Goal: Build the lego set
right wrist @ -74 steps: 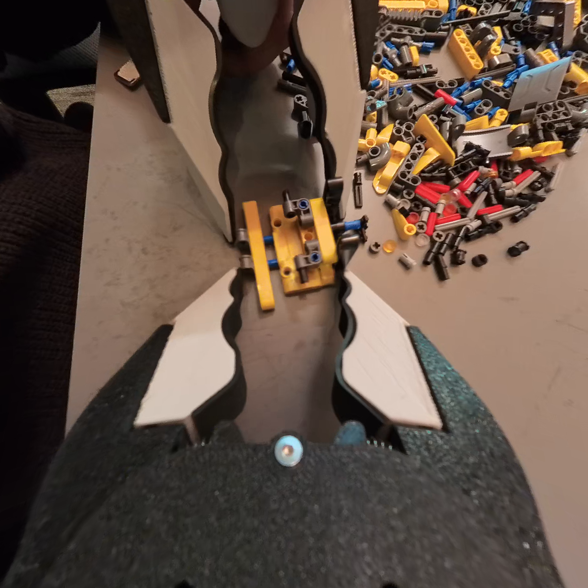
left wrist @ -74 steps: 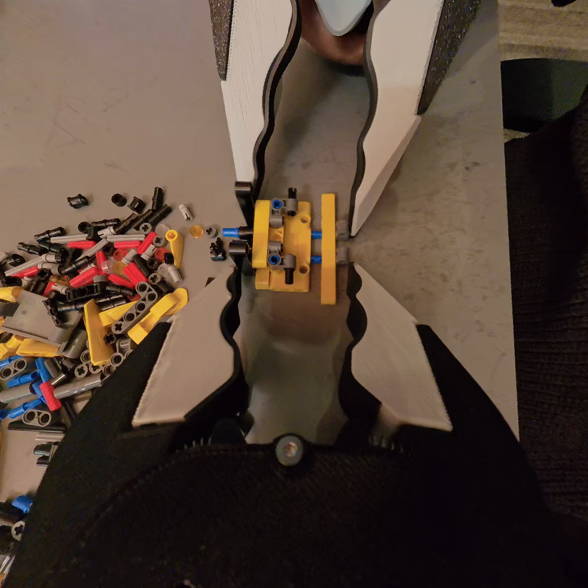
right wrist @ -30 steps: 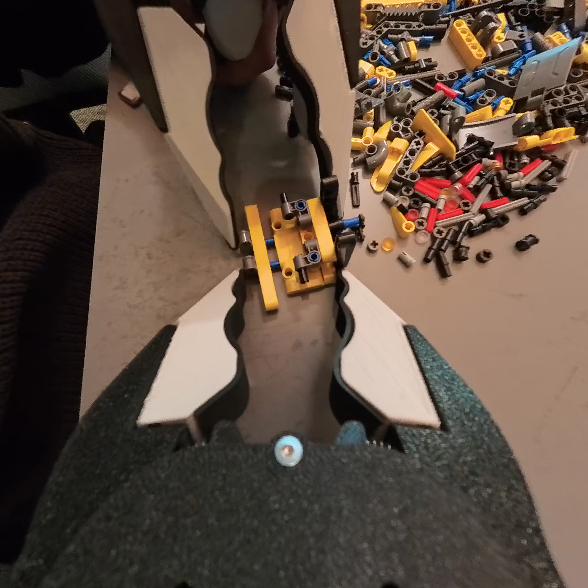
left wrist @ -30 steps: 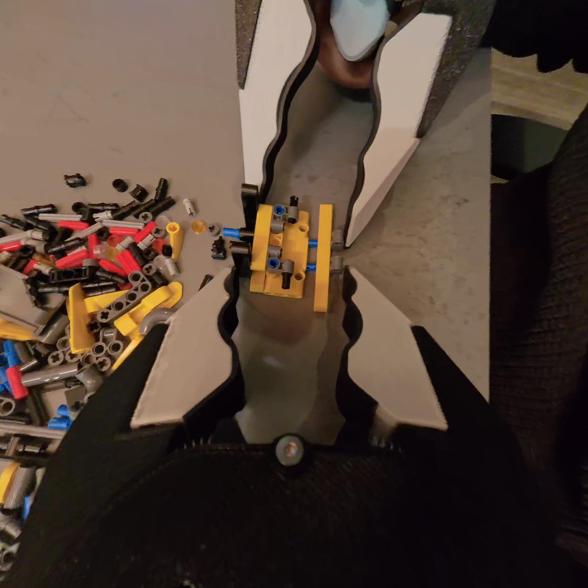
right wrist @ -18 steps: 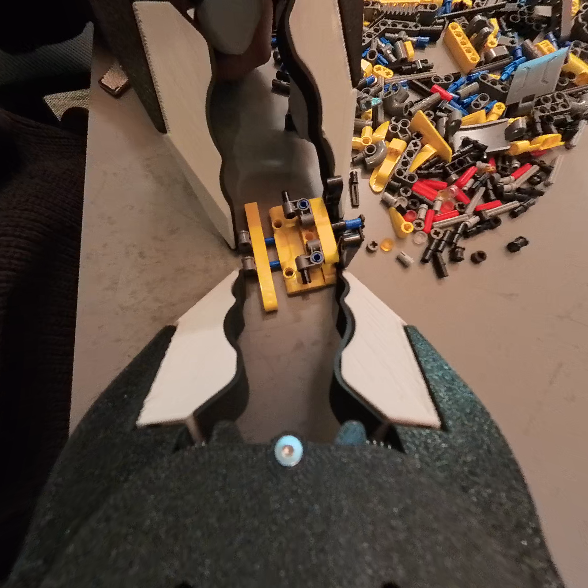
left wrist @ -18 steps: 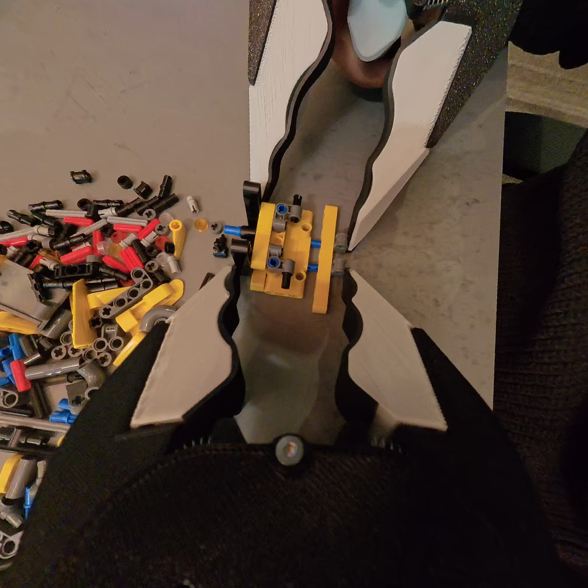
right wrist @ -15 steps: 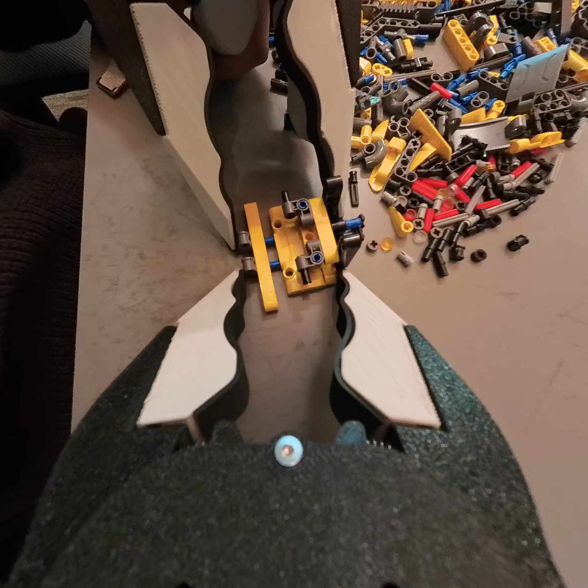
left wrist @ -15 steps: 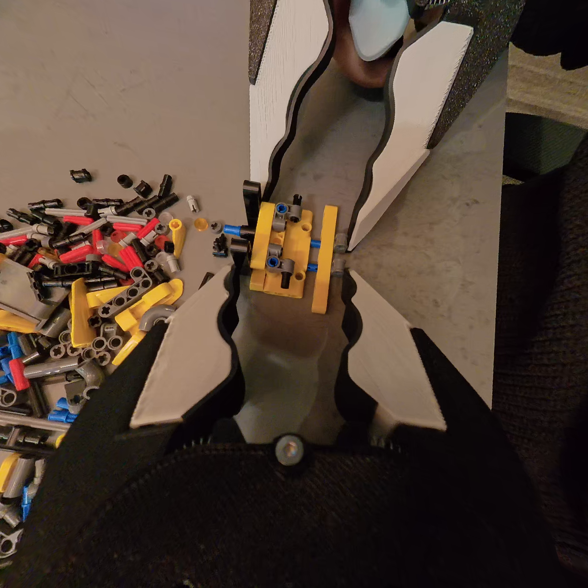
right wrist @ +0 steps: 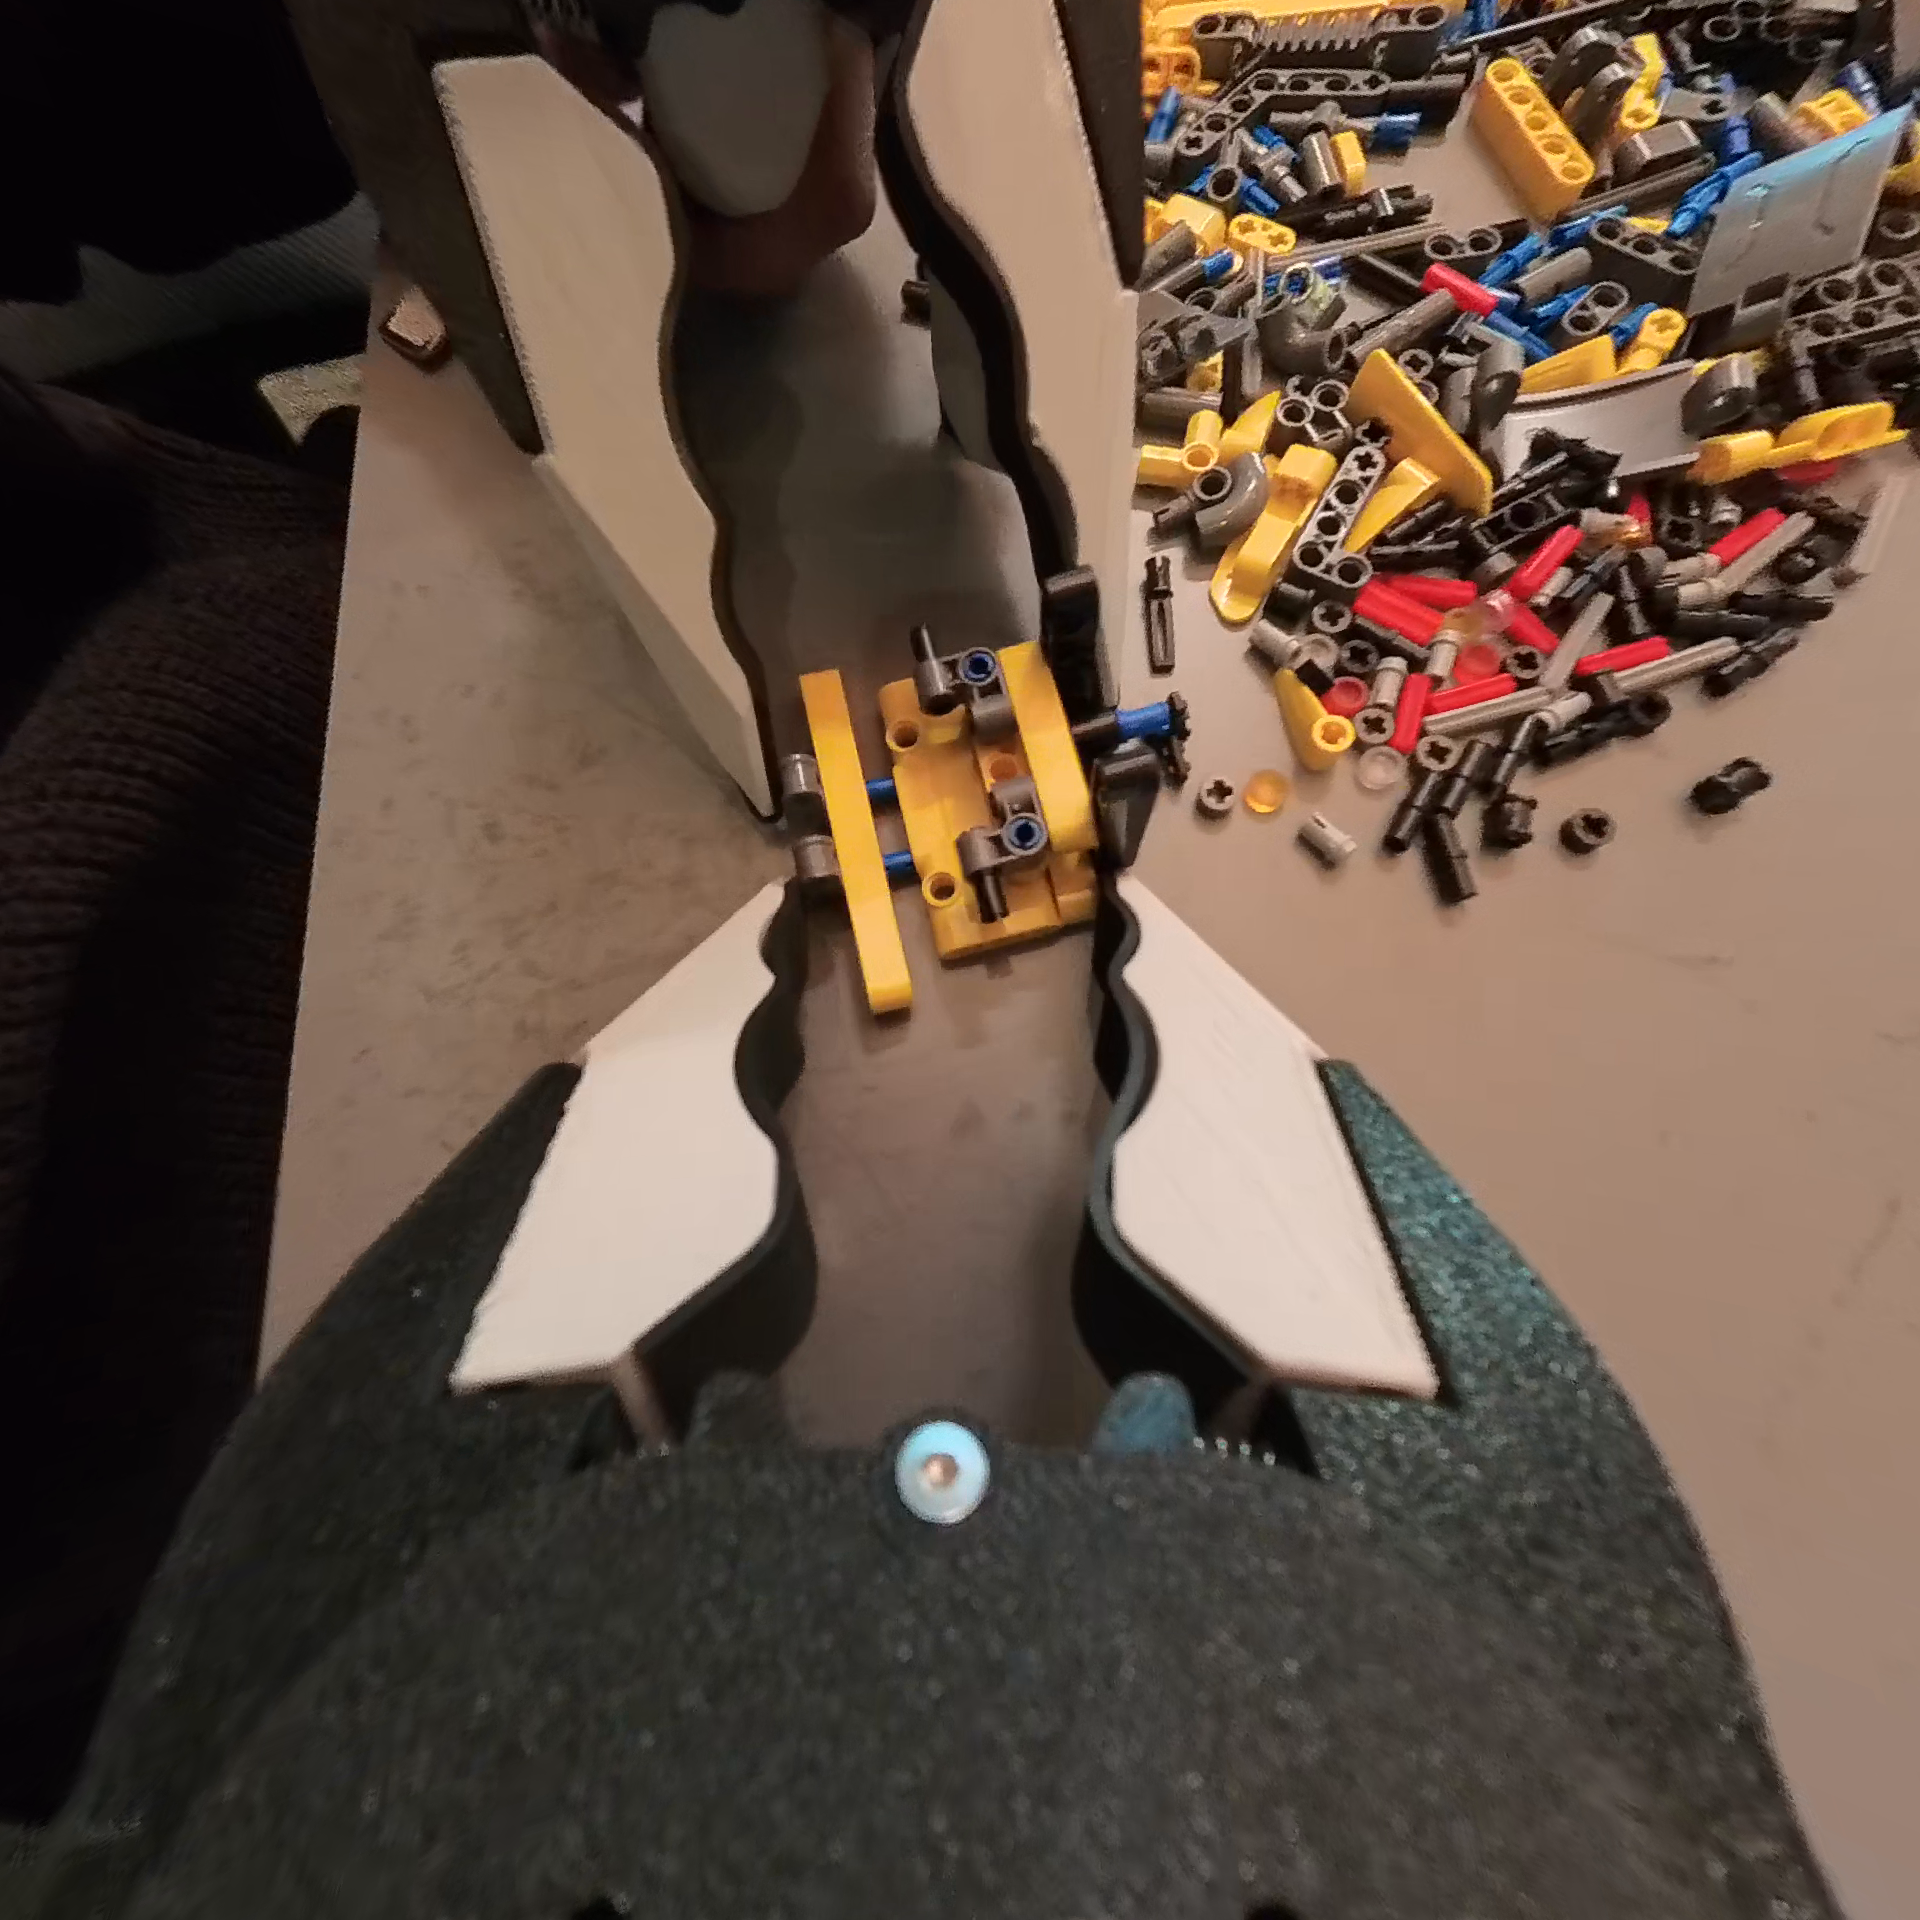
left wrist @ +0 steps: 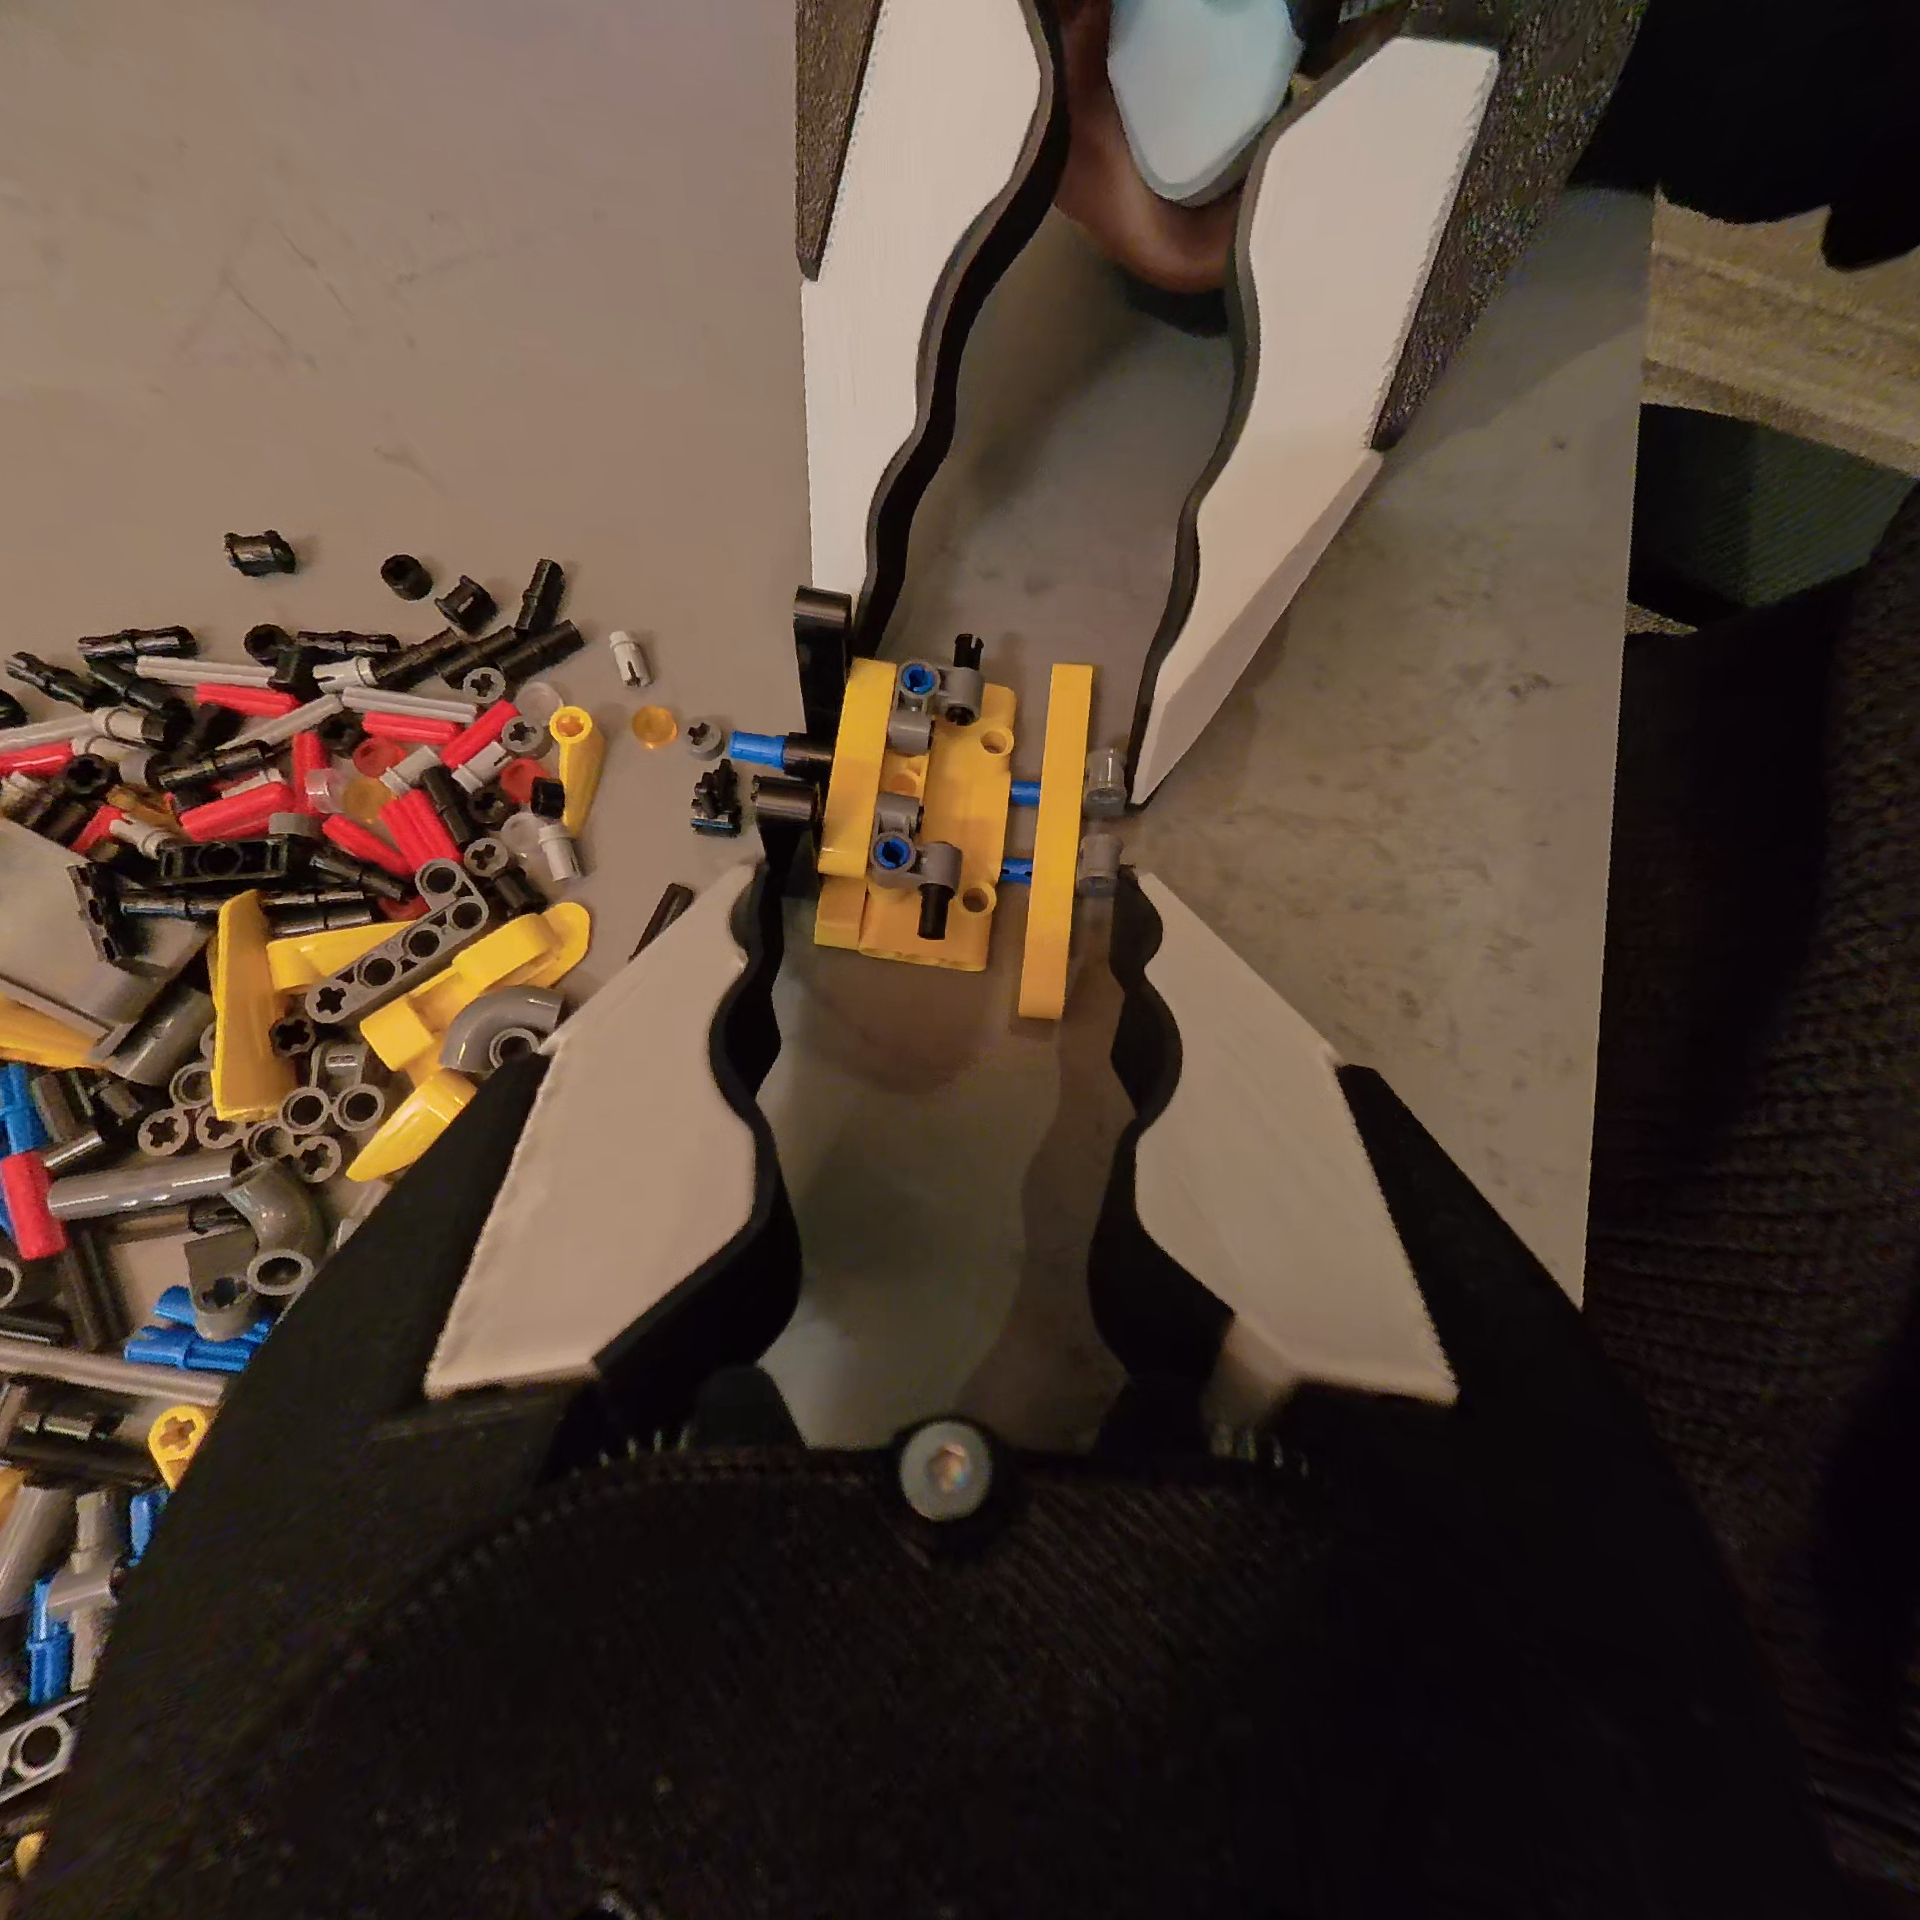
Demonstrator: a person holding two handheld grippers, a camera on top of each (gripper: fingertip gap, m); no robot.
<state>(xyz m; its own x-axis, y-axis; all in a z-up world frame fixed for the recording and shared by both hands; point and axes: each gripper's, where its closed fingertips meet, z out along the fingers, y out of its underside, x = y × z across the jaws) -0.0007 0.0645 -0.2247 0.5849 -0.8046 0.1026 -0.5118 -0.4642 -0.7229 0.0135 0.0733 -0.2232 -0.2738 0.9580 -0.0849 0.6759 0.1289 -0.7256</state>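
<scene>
A grey tabletop (left wrist: 416,312) carries a heap of loose building pieces (left wrist: 260,935) in black, red, yellow, grey and blue. Beside the heap, near the tabletop's edge, sits a small yellow assembly (left wrist: 935,821) with blue pins and grey connectors. The left tongs (left wrist: 940,894) and right tongs (right wrist: 945,894) meet head-on, each pair closed on the assembly's opposite sides.

1. The yellow brick assembly (left wrist: 925,810) (right wrist: 977,800) looked like smooth, slightly glossy plastic.
2. The loose pieces (left wrist: 312,894) (right wrist: 1507,520) were plastic too.
3. The table (left wrist: 416,312) (right wrist: 1455,1039) was matt grey, faintly scuffed.
4. The fingers (left wrist: 613,1132) (right wrist: 1247,1143) showed pale matt faces on grainy black bodies.
5. A dark knitted cloth (left wrist: 1766,1039) looked ribbed.
</scene>
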